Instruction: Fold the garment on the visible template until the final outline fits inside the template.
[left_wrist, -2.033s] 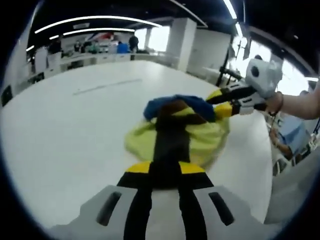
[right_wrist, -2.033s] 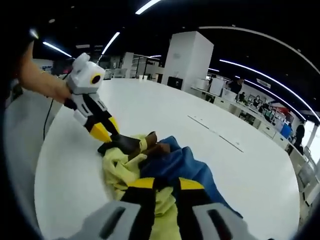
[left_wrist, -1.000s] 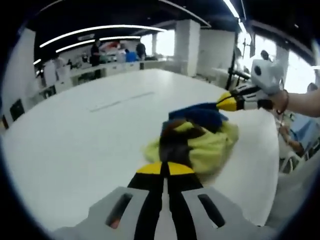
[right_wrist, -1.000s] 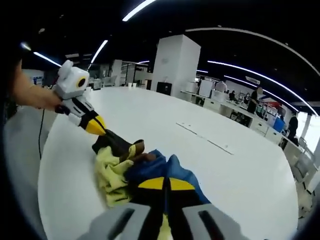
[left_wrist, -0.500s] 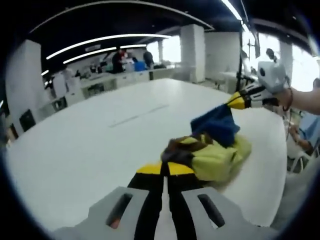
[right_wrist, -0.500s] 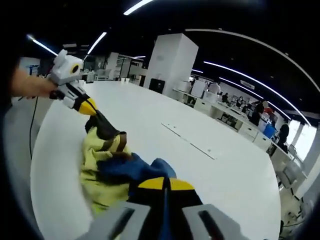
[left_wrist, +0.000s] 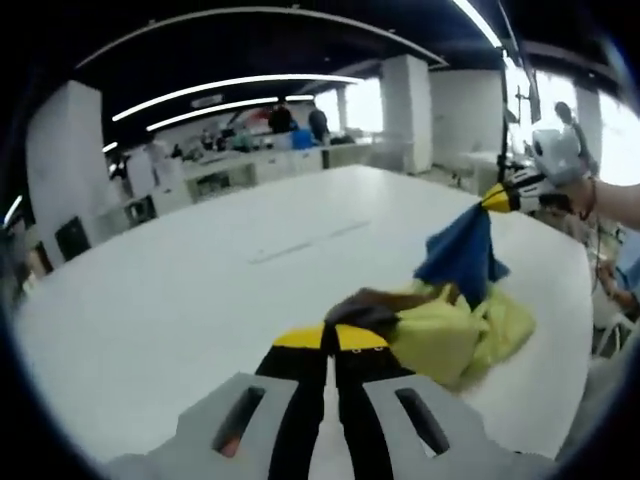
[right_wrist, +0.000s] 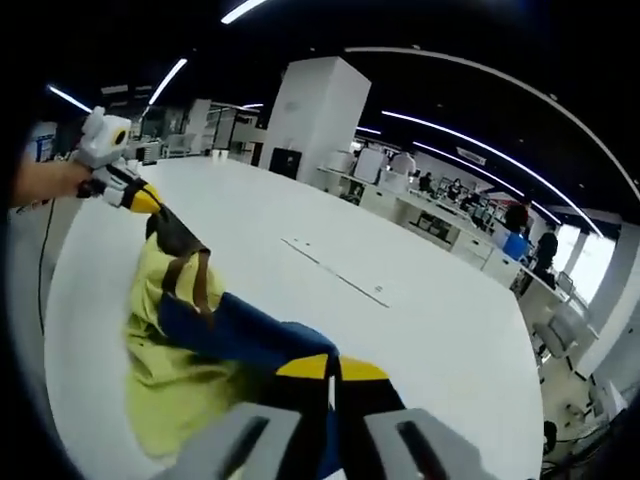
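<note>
Broadly, the large round white table (left_wrist: 180, 290) carries the crumpled yellow, blue and brown fabric garment (left_wrist: 465, 320), which lies lower right in the left gripper view and lower left in the right gripper view. No template outline can be made out. Spreading calls for drawing both pinched edges apart evenly, low over the surface. The left gripper (left_wrist: 331, 345) clamps a brown edge; the right gripper (right_wrist: 331, 372) clamps a blue one.

A wide white surface (left_wrist: 180, 290) carries a bunched yellow, blue and brown garment (left_wrist: 455, 325) resting partly on it, with a thin marked line (left_wrist: 308, 240) farther off.
</note>
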